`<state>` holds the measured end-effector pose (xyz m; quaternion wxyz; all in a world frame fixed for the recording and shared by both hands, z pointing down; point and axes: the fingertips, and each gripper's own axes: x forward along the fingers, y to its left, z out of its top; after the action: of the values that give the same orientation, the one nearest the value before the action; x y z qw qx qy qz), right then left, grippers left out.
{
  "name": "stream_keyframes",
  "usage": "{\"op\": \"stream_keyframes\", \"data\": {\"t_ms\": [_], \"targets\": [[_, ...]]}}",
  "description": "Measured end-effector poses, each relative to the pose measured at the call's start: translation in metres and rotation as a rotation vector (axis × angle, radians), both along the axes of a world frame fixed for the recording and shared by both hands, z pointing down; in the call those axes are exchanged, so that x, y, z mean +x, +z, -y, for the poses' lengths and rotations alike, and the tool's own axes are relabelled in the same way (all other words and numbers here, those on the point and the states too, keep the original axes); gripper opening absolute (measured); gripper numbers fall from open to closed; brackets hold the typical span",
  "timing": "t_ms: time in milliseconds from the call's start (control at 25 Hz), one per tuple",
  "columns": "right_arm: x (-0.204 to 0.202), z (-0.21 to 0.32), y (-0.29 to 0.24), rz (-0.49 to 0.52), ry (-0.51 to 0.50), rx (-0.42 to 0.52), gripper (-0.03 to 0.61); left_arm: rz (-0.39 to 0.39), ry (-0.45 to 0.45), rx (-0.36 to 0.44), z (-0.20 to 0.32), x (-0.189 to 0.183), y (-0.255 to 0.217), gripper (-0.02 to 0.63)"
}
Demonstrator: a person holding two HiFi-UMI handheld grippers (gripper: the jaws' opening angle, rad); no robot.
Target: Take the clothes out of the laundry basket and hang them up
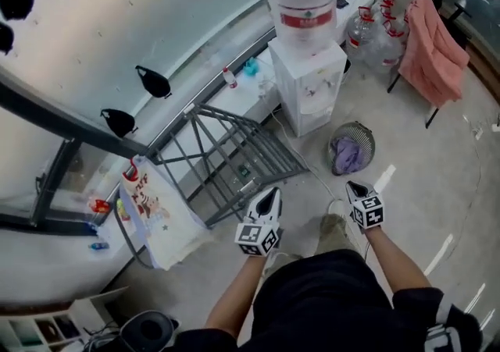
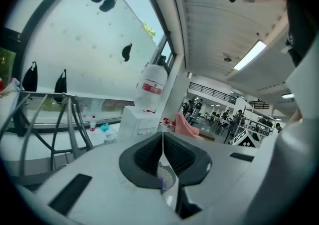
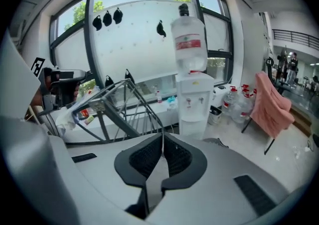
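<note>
A round wire laundry basket [image 1: 364, 136] stands on the floor ahead of me, with a purple garment [image 1: 346, 155] lying in it. To its left is a grey folding drying rack [image 1: 226, 147], and a white printed garment [image 1: 160, 214] hangs at its near left end. My left gripper [image 1: 268, 196] hovers by the rack's near corner. My right gripper [image 1: 355, 186] hovers just short of the basket. Both are shut with nothing between the jaws, as the left gripper view [image 2: 163, 141] and the right gripper view [image 3: 162, 144] show. The rack [image 3: 119, 104] lies ahead left of the right gripper.
A white water dispenser [image 1: 308, 77] with a big bottle stands behind the basket, with spare water bottles [image 1: 375, 30] beside it. A pink cloth [image 1: 430, 46] is draped over a stand at the far right. A low window ledge [image 1: 234, 93] runs behind the rack.
</note>
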<state>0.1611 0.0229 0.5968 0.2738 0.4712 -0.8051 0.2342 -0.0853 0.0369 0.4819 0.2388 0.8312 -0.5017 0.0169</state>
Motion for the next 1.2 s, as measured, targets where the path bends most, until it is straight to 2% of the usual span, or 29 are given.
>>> {"op": "stream_keyframes", "data": {"t_ms": [200,320,480,680,840,1000,1200], "targets": [[0.088,0.053,0.052,-0.002,0.054,-0.091,0.003,0.013,0.075,-0.085,0.059,0.095,0.041,0.011],[0.116,0.080,0.093,-0.015,0.010,-0.154,0.027,0.031,0.087,-0.133,0.086,0.131,0.061,0.011],[0.147,0.122,0.156,-0.033,-0.033,-0.233,0.057,0.055,0.112,-0.143,0.131,0.174,0.084,0.011],[0.168,0.128,0.253,-0.057,-0.041,-0.395,0.071,0.084,0.155,-0.162,0.166,0.210,0.119,0.011],[0.177,0.154,0.321,-0.052,0.021,-0.411,0.078,0.109,0.218,-0.151,0.204,0.233,0.160,0.011],[0.183,0.169,0.382,-0.041,0.132,-0.458,0.094,0.095,0.277,-0.152,0.232,0.260,0.226,0.011],[0.173,0.197,0.473,-0.019,0.145,-0.492,0.104,0.087,0.367,-0.160,0.251,0.282,0.297,0.012]]}}
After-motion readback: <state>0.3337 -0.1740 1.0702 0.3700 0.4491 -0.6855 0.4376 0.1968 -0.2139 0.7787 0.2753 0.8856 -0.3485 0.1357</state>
